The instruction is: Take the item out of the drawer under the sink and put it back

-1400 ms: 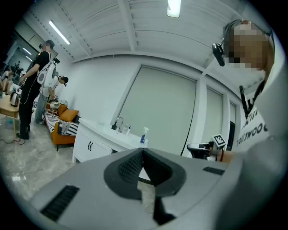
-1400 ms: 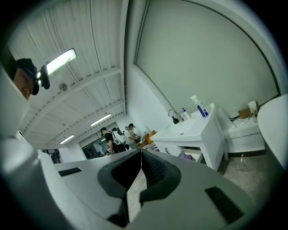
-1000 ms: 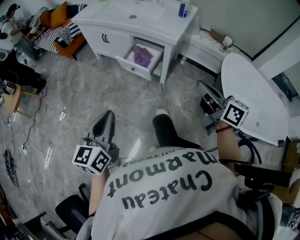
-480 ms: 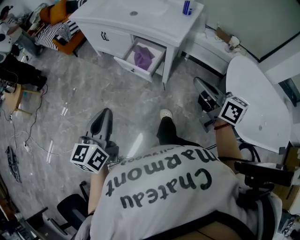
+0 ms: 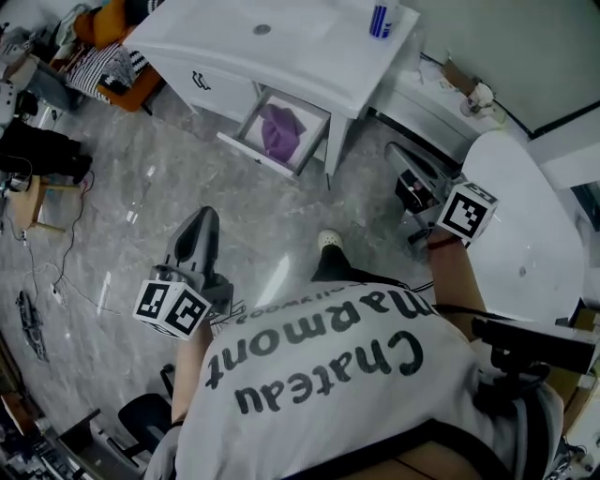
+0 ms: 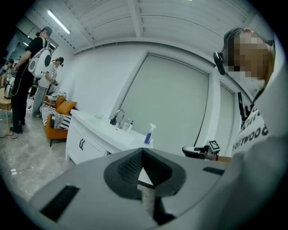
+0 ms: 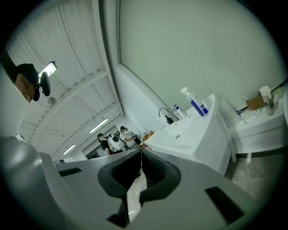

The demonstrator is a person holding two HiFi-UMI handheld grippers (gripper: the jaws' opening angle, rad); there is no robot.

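A purple cloth [image 5: 277, 129] lies in the open drawer [image 5: 246, 150] under the white sink vanity [image 5: 281, 47] at the top of the head view. My left gripper [image 5: 203, 216] hangs shut and empty over the grey floor, well short of the drawer. My right gripper [image 5: 396, 152] is shut and empty too, to the right of the vanity's corner. In the left gripper view the shut gripper [image 6: 143, 150] points at the vanity [image 6: 90, 134] with its faucet [image 6: 118, 117]. In the right gripper view the shut gripper [image 7: 141, 152] faces the sink top [image 7: 189, 132].
A blue spray bottle [image 5: 380, 19] stands on the vanity. A white round table [image 5: 525, 244] is at the right, a low white shelf [image 5: 441, 94] beside the vanity. An orange sofa [image 5: 103, 28] and floor cables [image 5: 56, 272] are at the left. Two people [image 6: 31, 81] stand far left.
The head view has drawn a little nearer the vanity, and the person's foot has stepped forward. Both grippers stay shut and have drifted slightly with the body.
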